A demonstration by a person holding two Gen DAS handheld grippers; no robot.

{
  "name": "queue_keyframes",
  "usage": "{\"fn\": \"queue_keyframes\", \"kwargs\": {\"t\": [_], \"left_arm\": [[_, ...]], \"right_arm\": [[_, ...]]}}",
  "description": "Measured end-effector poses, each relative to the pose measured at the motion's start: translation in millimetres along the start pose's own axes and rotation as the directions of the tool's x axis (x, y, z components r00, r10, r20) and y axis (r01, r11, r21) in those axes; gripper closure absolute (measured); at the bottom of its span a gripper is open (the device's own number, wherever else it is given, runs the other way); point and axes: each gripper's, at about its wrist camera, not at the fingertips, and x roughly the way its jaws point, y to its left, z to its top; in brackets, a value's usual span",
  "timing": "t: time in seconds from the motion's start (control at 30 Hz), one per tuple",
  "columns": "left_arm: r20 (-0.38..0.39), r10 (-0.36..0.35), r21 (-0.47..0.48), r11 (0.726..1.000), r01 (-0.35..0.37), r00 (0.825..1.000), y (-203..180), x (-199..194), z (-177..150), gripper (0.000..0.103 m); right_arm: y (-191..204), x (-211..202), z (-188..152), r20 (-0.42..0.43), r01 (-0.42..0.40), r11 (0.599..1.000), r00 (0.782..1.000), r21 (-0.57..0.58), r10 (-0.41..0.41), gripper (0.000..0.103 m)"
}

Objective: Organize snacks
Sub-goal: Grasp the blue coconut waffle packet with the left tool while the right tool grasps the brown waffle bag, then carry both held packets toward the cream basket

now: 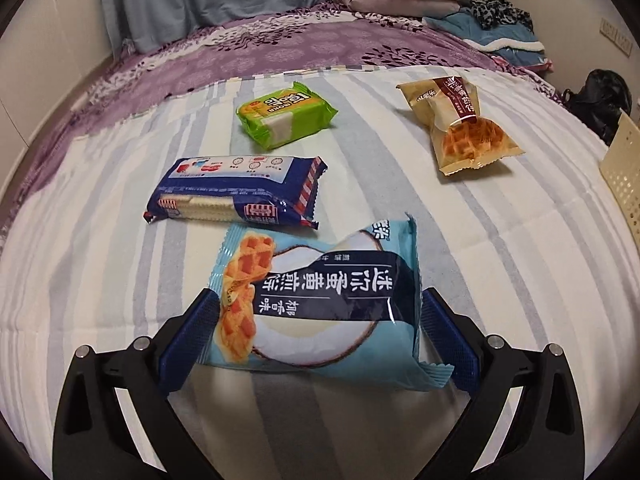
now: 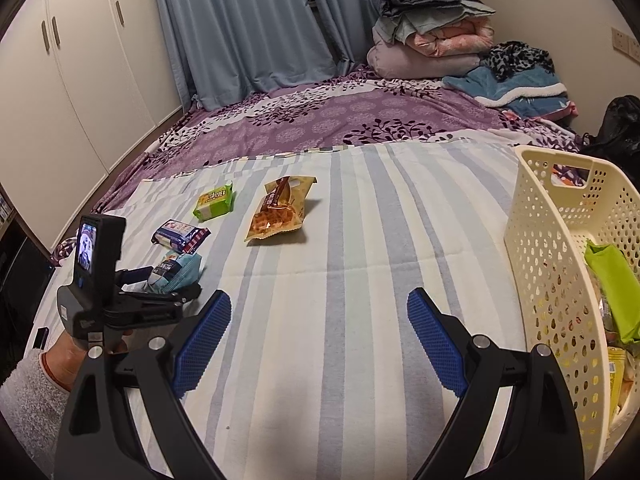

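Left wrist view: left gripper [image 1: 320, 320] is pinching the light-blue waffle packet [image 1: 320, 300] across its long axis, just above the striped sheet [image 1: 500, 280].

Right wrist view: right gripper [image 2: 320, 336] is hovering spread, empty; basket [image 2: 536, 240] is sitting rightward, nearer it.

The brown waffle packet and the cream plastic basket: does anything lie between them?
No. In the right wrist view, only bare striped sheet separates brown waffle packet from cream perforated basket.

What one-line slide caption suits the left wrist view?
Left gripper fingers around a light blue waffle packet on the striped sheet.
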Motion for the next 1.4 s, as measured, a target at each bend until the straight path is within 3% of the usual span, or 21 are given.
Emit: {"fn": "queue_keyframes", "kwargs": {"t": [0.13, 0.2, 0.43, 0.7, 0.93, 1.03, 1.2, 1.4], "left_arm": [[0.024, -0.053, -0.074, 0.996, 0.054, 0.998, 12.4, -4.0, 1.8, 0.003], [0.034, -0.049, -0.085, 0.995, 0.052, 0.998, 16.1, -6.1, 1.9, 0.009], [0.06, -0.063, -0.126, 0.99, 0.07, 0.996, 23.7, -17.5, -2.5, 0.013], [0.124, -0.04, -0.159, 0.986, 0.06, 0.991, 39.0, -51.7, -10.1, 0.013], [0.171, -0.022, -0.191, 0.98, 0.055, 0.985, 52.6, -80.0, -14.0, 0.013], [0.183, -0.019, -0.193, 0.98, 0.055, 0.983, 54.6, -89.2, -15.8, 0.013], [0.197, -0.013, -0.195, 0.979, 0.053, 0.98, 58.1, -98.9, -17.8, 0.013], [0.206, -0.013, -0.202, 0.978, 0.055, 0.979, 61.1, -104.0, -17.7, 0.013]], "right_arm": [[2.4, 4.9, 1.2, -0.009, 0.003, 1.0, 1.0, -0.01, -0.003, 0.014], [4.6, 9.7, 2.1, -0.014, 0.005, 1.0, 1.0, -0.018, -0.006, 0.014], [21.8, 37.8, 11.4, -0.026, 0.004, 0.997, 1.0, -0.075, -0.006, 0.014], [45.5, 100.7, 36.6, -0.071, -0.001, 0.991, 0.997, -0.13, -0.009, 0.014], [51.9, 163.3, 60.0, -0.153, -0.018, 0.997, 0.988, -0.07, 0.007, 0.014], [56.7, 184.3, 70.2, -0.162, 0.007, 0.997, 0.987, -0.081, -0.021, 0.014], [60.1, 210.3, 82.3, -0.188, 0.037, 0.995, 0.981, -0.093, -0.054, 0.026], [58.5, 221.0, 83.3, -0.212, 0.017, 0.997, 0.977, -0.075, -0.032, 0.04]]}}
